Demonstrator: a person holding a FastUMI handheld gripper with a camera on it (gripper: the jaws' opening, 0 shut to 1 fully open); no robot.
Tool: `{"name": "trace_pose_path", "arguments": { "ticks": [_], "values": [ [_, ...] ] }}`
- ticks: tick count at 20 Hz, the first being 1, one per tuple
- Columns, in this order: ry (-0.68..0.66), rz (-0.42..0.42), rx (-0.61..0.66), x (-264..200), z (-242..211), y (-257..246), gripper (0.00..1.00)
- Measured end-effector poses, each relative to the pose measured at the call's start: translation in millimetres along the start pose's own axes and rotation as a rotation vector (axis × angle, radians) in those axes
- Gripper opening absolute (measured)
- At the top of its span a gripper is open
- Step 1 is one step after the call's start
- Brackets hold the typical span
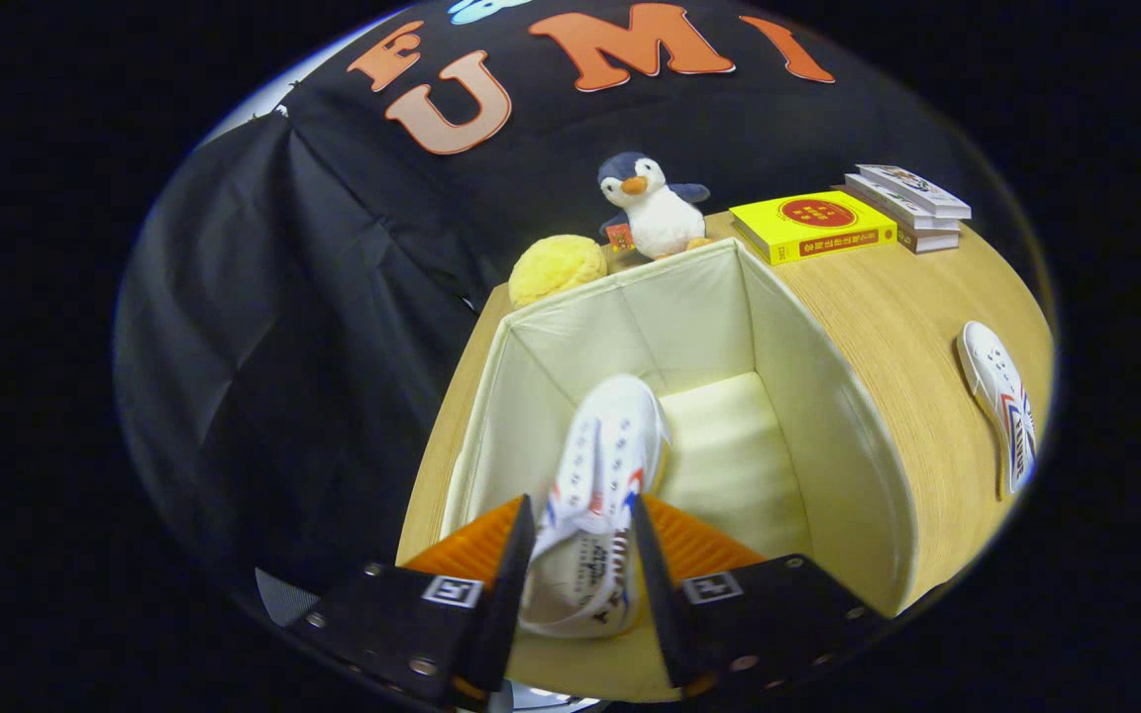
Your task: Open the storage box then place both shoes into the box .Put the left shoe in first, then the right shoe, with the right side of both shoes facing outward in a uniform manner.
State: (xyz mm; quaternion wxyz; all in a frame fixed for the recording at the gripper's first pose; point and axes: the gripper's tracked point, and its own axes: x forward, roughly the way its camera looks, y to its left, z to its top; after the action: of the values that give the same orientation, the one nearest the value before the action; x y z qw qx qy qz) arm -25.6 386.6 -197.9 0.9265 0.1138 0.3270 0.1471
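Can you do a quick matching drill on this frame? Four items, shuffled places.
Things:
1. shoe in the fingers
2. second shoe
3. penguin toy
4. yellow book

Places:
A. on the table beside the stacked books
B. on the table, outside the storage box
C. gripper shut on it, over the box
D. behind the box, next to the yellow plush ball

Pairs: 1-C, 2-B, 3-D, 4-A
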Motion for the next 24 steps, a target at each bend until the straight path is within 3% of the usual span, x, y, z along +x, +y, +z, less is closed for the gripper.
{"name": "trace_pose_path", "arguments": {
  "ticks": [2, 3, 7, 11, 20, 24],
  "values": [
    [-0.029, -0.003, -0.041, -7.0, 11.3, -0.8, 0.95],
    [-0.039, 0.007, -0.048, -11.9, 16.8, 0.3, 0.99],
    [-0.102, 0.016, -0.084, -35.4, 42.4, -9.3, 0.99],
    [-0.186, -0.031, -0.13, -60.5, 72.4, -45.7, 0.98],
    [-0.236, -0.233, -0.144, -101.0, 92.4, -192.9, 0.98],
    [-0.235, -0.309, -0.089, -114.8, 86.0, -255.7, 0.99]
  ]
}}
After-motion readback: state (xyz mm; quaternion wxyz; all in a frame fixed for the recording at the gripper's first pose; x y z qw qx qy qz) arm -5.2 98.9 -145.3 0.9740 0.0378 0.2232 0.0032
